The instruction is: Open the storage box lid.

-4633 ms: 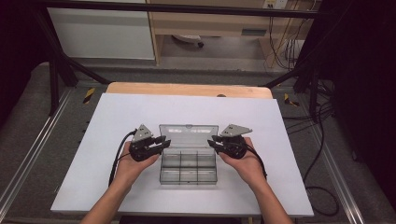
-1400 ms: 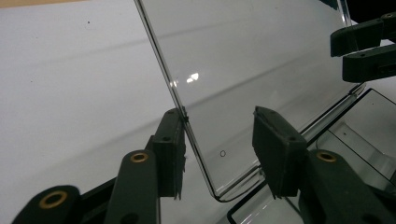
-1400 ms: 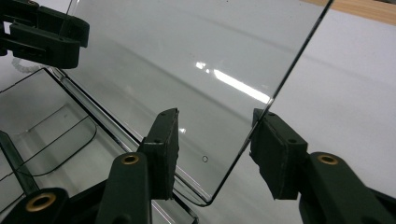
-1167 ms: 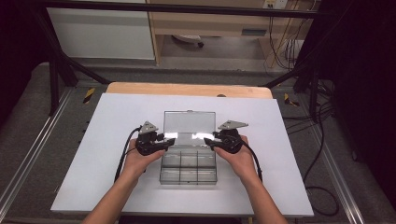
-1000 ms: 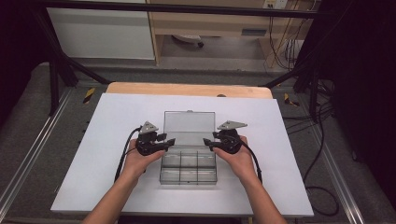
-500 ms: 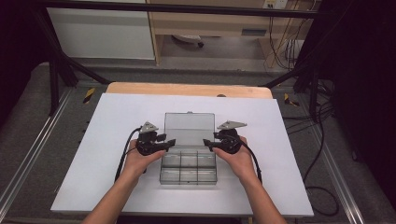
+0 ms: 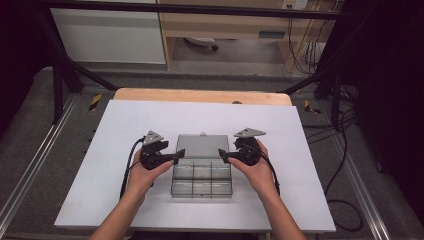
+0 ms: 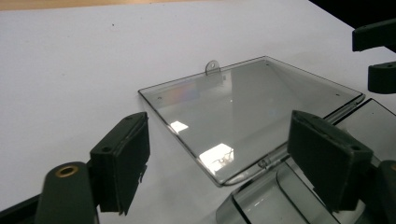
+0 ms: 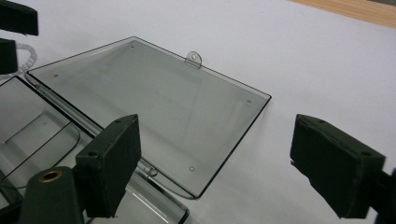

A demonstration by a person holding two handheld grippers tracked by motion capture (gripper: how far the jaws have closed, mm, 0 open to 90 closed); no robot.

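The white tabletop (image 7: pixel 115 150) carries a clear plastic compartment box (image 7: pixel 202 179) at its near centre, between the two hands. Its lid (image 7: pixel 200 145) is swung fully open and lies flat on the far side, joined along a hinge running left to right. The long axis of box and lid together runs near to far; the latch tab (image 8: pixel 213 66) on the lid's far edge points away from the person. Judged from appearance, the box is light, rigid, smooth and likely to slide; grip a side wall or lid edge, not the thin tab. The left gripper (image 7: pixel 172 159) and right gripper (image 7: pixel 223 155) flank the hinge. Both jaw pairs have just been opening and stand wide, nothing pressed between them.
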